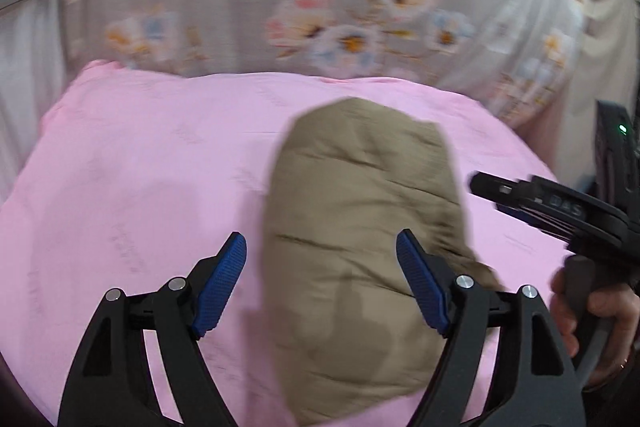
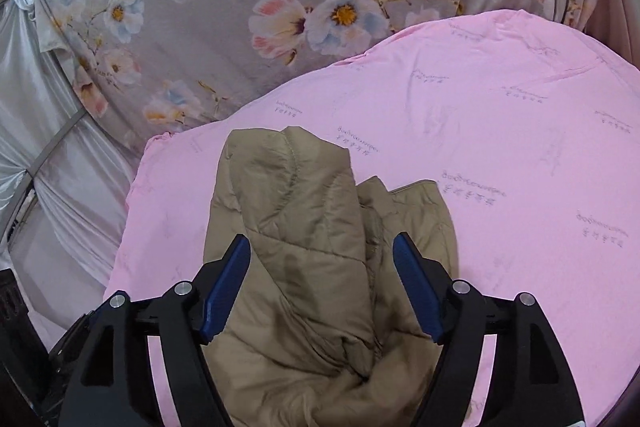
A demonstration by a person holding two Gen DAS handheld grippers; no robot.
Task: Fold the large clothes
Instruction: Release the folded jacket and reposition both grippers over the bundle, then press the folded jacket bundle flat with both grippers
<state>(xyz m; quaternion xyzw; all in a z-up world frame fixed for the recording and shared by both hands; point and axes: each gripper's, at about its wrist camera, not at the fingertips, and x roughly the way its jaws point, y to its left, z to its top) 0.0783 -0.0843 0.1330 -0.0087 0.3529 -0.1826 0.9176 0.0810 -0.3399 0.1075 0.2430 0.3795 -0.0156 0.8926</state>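
Note:
A tan quilted jacket (image 1: 360,227) lies folded into a compact bundle on a pink sheet (image 1: 140,155). My left gripper (image 1: 320,267) is open and hovers above the bundle's near left part, holding nothing. The right gripper body (image 1: 560,203) shows at the right edge of the left wrist view, held by a hand. In the right wrist view the jacket (image 2: 312,247) shows a folded sleeve or flap on top. My right gripper (image 2: 322,271) is open above it, fingers astride the bundle, gripping nothing.
The pink sheet (image 2: 500,147) covers the near part of a bed. Behind it lies grey floral bedding (image 2: 200,7). White satin drapery (image 2: 48,147) hangs at the left of the right wrist view.

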